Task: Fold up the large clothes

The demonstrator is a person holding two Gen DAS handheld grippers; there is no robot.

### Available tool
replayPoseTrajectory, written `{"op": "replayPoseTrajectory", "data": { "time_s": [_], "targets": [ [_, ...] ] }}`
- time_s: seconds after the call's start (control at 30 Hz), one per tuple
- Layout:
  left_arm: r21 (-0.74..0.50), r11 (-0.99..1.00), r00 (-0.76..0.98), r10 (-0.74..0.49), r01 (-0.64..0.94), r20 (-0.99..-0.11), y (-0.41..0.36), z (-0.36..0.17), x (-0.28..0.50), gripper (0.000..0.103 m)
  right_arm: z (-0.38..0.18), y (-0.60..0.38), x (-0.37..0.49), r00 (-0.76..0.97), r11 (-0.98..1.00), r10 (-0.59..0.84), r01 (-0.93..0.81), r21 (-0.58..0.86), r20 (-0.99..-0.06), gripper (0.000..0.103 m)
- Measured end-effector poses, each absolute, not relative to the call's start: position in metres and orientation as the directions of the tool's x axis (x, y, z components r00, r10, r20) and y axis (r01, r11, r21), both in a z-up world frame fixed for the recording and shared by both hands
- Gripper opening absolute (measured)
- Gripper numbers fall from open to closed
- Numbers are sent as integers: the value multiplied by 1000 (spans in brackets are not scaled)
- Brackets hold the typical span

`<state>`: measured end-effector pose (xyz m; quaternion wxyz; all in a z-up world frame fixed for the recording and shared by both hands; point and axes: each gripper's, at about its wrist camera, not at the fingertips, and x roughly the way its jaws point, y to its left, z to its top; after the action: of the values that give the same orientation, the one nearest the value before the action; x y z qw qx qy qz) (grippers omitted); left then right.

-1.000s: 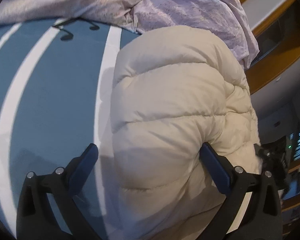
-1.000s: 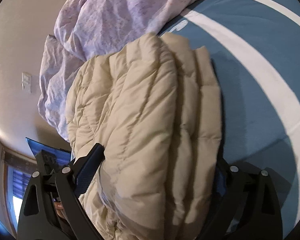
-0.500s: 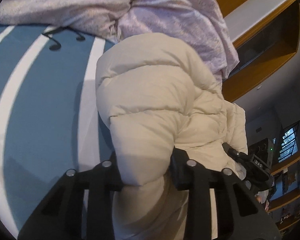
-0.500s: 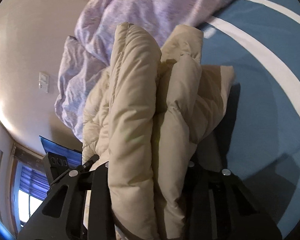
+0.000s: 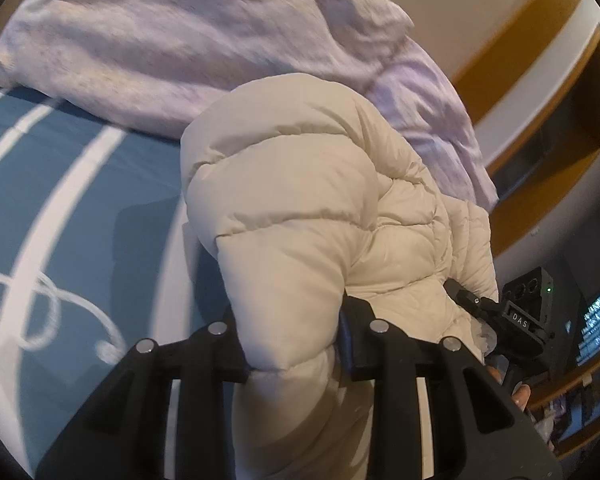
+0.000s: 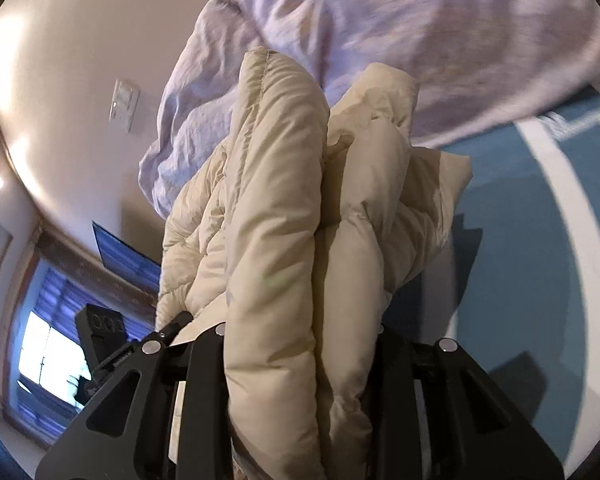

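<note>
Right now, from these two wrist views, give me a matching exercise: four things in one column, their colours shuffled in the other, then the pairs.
Things:
1. puffer jacket
2. duvet
3. bed sheet
4. left gripper

Colours:
A. black
B. teal with white stripes
C. cream
D. pale lilac

Pairs: 1-C, 2-D, 3-B, 4-A

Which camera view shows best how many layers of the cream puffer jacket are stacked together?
The right wrist view: the puffer jacket stands edge-on there, with separate padded folds side by side between the right gripper fingers. The left wrist view shows only one rounded outer fold in the left gripper.
</note>
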<state>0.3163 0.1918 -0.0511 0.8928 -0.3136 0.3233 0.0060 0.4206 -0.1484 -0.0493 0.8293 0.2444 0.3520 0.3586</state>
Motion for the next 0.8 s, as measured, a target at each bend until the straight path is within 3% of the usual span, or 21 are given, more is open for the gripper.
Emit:
{"op": "replayPoseTrajectory", "data": {
  "time_s": [0.3, 0.37, 0.5, 0.57, 0.63, 0.8],
  "targets": [
    [-440, 857, 767, -86, -269, -636, 220, -79, 333, 33, -81, -109, 455, 518, 719, 689, -401, 567, -507, 28],
    [-397, 878, 763, -59, -266, -643, 220, -84, 334, 35, -88, -108, 458, 526, 739, 667, -380, 556, -527, 33],
    [-257, 920, 732, 46, -296, -680, 208, -91, 340, 46, -93, -109, 456, 533, 775, 624, -329, 540, -571, 44],
    [-196, 930, 717, 94, -311, -691, 203, -86, 339, 53, -87, -111, 449, 560, 812, 576, -308, 495, -596, 59],
    [-123, 937, 708, 157, -328, -688, 199, -78, 334, 60, -76, -118, 436, 606, 846, 526, -299, 442, -597, 65],
    [32, 932, 707, 297, -362, -642, 194, -60, 321, 77, -41, -126, 407, 728, 906, 414, -275, 320, -546, 67]
  ]
}}
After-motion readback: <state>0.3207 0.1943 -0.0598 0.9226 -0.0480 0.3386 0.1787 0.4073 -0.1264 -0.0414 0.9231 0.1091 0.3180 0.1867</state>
